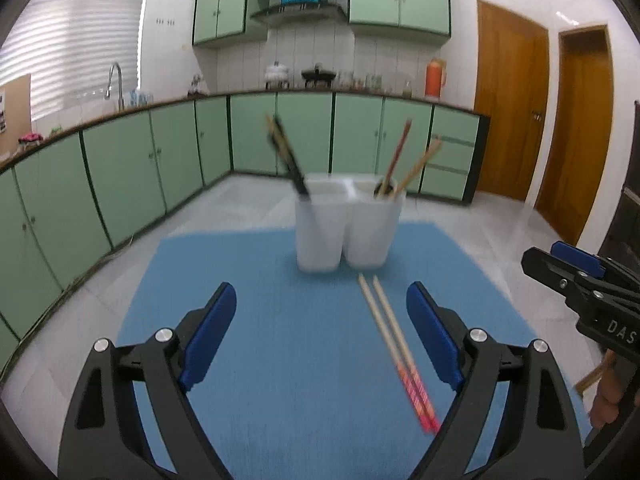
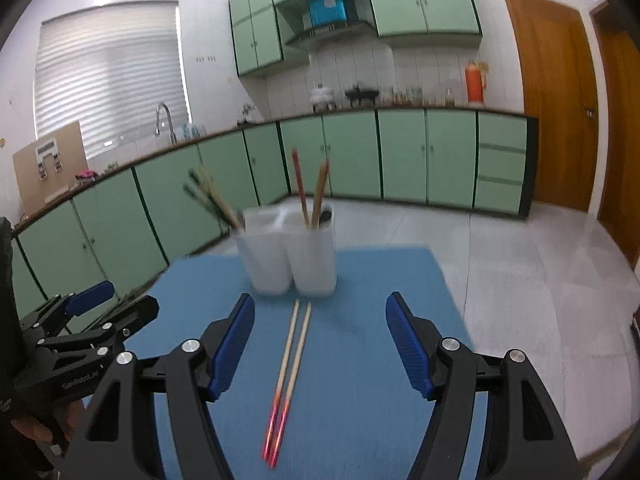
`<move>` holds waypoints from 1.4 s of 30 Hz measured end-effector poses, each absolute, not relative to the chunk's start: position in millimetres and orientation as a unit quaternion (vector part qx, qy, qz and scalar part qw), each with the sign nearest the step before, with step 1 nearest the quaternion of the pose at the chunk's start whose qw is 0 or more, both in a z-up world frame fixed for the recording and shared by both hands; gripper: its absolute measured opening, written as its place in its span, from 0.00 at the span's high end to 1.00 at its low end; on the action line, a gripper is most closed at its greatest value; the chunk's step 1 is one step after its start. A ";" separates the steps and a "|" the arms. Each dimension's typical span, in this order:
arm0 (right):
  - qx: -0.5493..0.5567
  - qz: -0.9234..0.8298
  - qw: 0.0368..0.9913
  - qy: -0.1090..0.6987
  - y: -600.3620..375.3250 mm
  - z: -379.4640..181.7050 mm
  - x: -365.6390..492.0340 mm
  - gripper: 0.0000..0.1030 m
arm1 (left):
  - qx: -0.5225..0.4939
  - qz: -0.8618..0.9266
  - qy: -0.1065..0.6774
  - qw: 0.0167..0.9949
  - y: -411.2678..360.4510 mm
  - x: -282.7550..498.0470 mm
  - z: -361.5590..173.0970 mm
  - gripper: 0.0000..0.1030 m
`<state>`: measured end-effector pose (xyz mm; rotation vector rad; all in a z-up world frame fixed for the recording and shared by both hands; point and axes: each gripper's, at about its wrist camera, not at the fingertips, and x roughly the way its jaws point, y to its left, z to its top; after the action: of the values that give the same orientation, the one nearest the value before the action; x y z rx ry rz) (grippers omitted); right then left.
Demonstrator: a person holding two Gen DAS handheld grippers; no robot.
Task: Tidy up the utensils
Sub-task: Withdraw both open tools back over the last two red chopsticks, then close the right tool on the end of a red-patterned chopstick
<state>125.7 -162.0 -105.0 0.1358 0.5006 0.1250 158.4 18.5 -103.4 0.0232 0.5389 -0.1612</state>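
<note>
Fingers of the left gripper [image 1: 320,336] are spread wide and hold nothing, above the blue mat [image 1: 280,320] on the bench. Fingers of the right gripper [image 2: 320,346] are likewise spread and empty. A pair of chopsticks [image 2: 290,368] with red ends lies flat on the mat, side by side, between the right fingers and just in front of the white holder [image 2: 290,256]. The holder has compartments: dark and pale sticks [image 1: 286,154] lean in the left one, red and tan chopsticks [image 1: 404,160] stand in the right one.
</note>
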 end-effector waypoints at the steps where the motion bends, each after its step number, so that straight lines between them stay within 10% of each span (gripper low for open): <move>1: 0.063 0.061 0.962 0.259 -159.9 -113.1 123.2 0.35 | 0.014 -0.076 0.276 0.958 19.9 155.5 -112.1 0.18; 26: 0.014 0.099 0.919 0.381 -95.6 -219.0 81.8 0.81 | 0.043 -0.058 0.361 0.930 40.3 118.1 -179.5 0.18; 42: 0.030 0.074 0.916 0.393 -95.6 -231.9 96.5 0.92 | 0.037 -0.060 0.364 0.929 34.3 123.1 -180.8 0.18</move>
<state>96.4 -95.6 -231.9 0.0610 0.8080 0.1531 123.1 34.3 -180.8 0.0758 0.7467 -0.1224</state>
